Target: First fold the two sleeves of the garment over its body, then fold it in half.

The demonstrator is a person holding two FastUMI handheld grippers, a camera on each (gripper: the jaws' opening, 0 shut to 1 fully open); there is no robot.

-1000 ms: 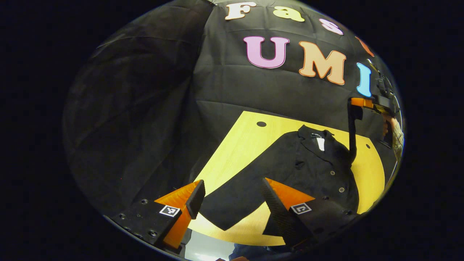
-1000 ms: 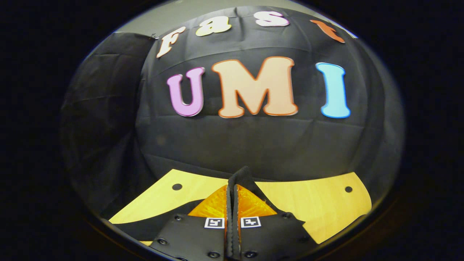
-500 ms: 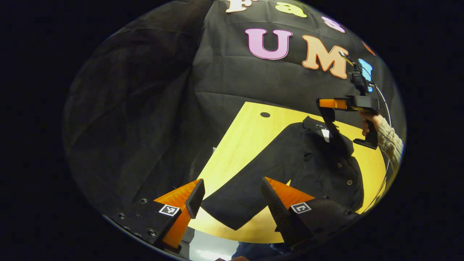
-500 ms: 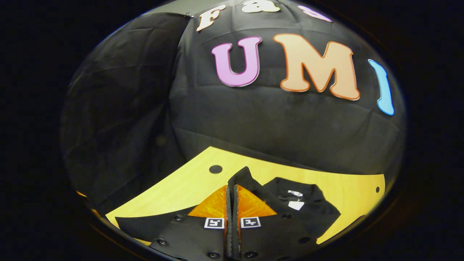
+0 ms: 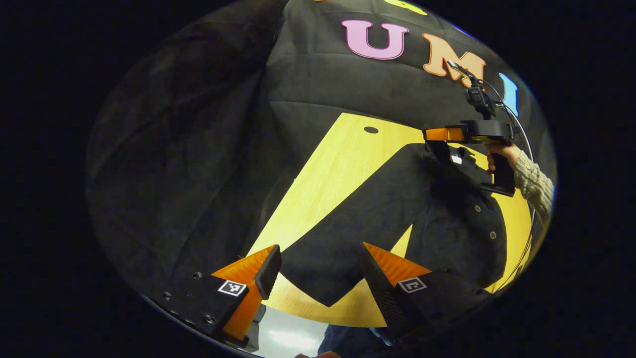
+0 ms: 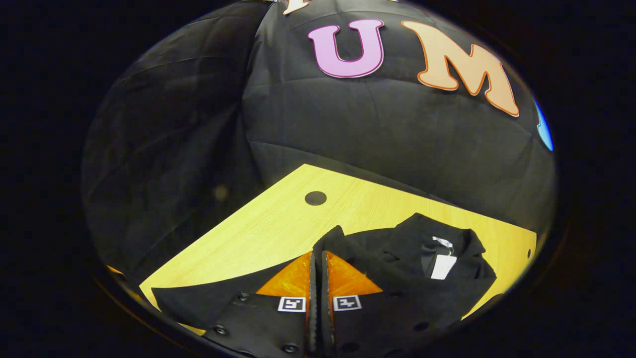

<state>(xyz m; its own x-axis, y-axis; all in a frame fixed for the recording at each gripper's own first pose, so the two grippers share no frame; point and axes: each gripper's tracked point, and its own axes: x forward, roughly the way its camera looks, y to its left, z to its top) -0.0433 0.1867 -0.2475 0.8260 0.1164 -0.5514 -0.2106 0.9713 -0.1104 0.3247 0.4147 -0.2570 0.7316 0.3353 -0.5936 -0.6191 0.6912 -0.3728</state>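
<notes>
A black button-up shirt (image 5: 447,219) lies flat on a yellow wooden table (image 5: 323,184). One sleeve (image 5: 323,263) stretches toward the table's near edge, and my left gripper (image 5: 319,251) hovers open above its cuff, one finger on each side. In the right gripper view, my right gripper (image 6: 318,254) is shut on the other sleeve (image 6: 332,238), a fold of black cloth sticking up between its fingers. It holds that sleeve over the shirt's body, just left of the collar with its white label (image 6: 441,266). In the left gripper view, the right gripper (image 5: 430,135) hangs over the collar.
A hand in a knit sleeve (image 5: 534,181) holds the right gripper, with a cable running up from it. The table (image 6: 278,223) has a round dark hole (image 6: 315,198) near its far corner. Black cloth walls stand behind and left. The table's near edge runs just beyond my left fingers.
The right gripper has carried its sleeve left and down, from beside the shirt to over the collar. The left gripper stayed open and tilted a bit more down at the other sleeve.
</notes>
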